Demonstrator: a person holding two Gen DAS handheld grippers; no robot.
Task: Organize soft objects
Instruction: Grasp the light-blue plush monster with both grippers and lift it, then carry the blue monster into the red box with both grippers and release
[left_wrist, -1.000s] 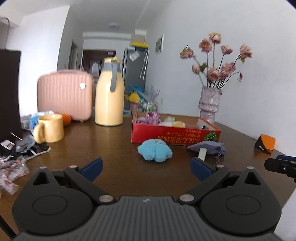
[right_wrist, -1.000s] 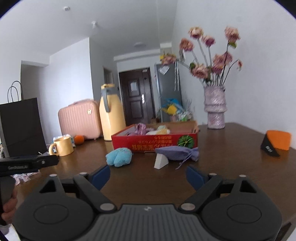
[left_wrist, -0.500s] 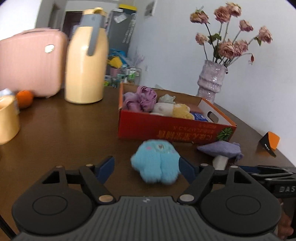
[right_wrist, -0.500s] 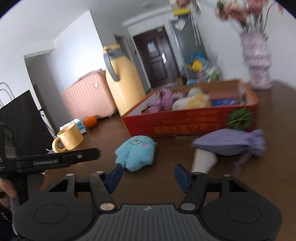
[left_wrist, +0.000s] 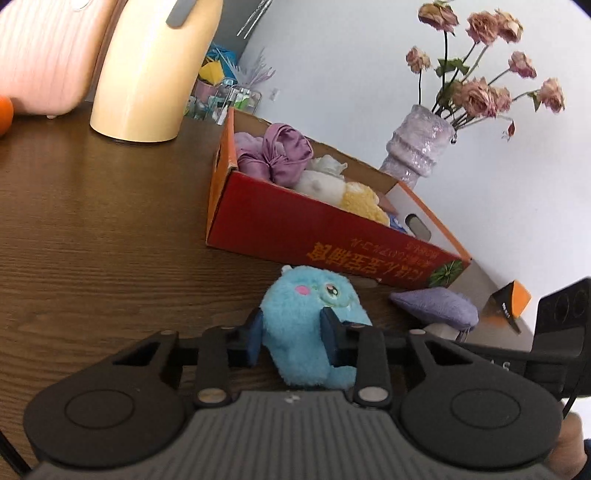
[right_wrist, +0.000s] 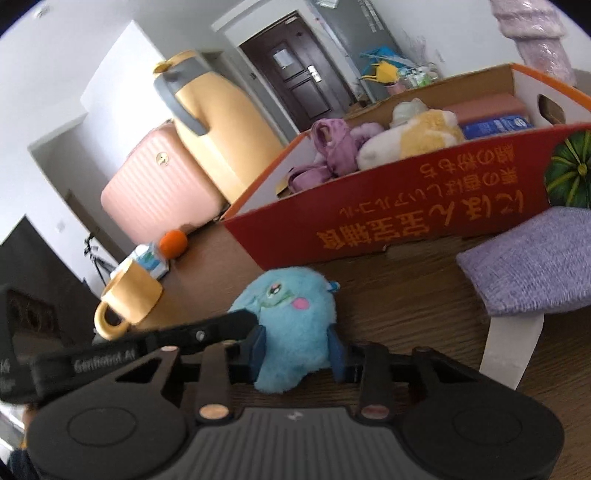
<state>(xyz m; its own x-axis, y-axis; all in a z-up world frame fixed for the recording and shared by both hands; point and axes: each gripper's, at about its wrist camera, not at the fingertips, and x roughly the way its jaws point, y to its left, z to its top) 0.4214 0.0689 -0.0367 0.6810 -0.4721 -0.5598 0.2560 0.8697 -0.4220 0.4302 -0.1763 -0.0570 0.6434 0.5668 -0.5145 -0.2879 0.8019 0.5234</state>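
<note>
A fluffy blue plush toy (left_wrist: 306, 295) lies on the brown table just in front of a red cardboard box (left_wrist: 295, 225) that holds purple, white and yellow soft things. My left gripper (left_wrist: 291, 328) has the toy between its blue pads, jaws closing and pressing into the fur. My right gripper (right_wrist: 297, 345) comes at the same toy (right_wrist: 291, 306) from the other side, its jaws also closing and its pads sunk into the fur. A purple fabric pouch (right_wrist: 532, 258) lies to the right of the toy, by the box (right_wrist: 406, 218).
A yellow thermos jug (left_wrist: 147, 74), a pink suitcase (left_wrist: 44, 55) and an orange (right_wrist: 173, 243) stand behind the box on the left. A yellow mug (right_wrist: 129, 295) is at the left, a flower vase (left_wrist: 421, 147) behind the box, an orange-black wedge (left_wrist: 509, 299) far right.
Both grippers have come forward and down onto the blue plush toy, and their jaws have narrowed from wide open until the pads press the toy.
</note>
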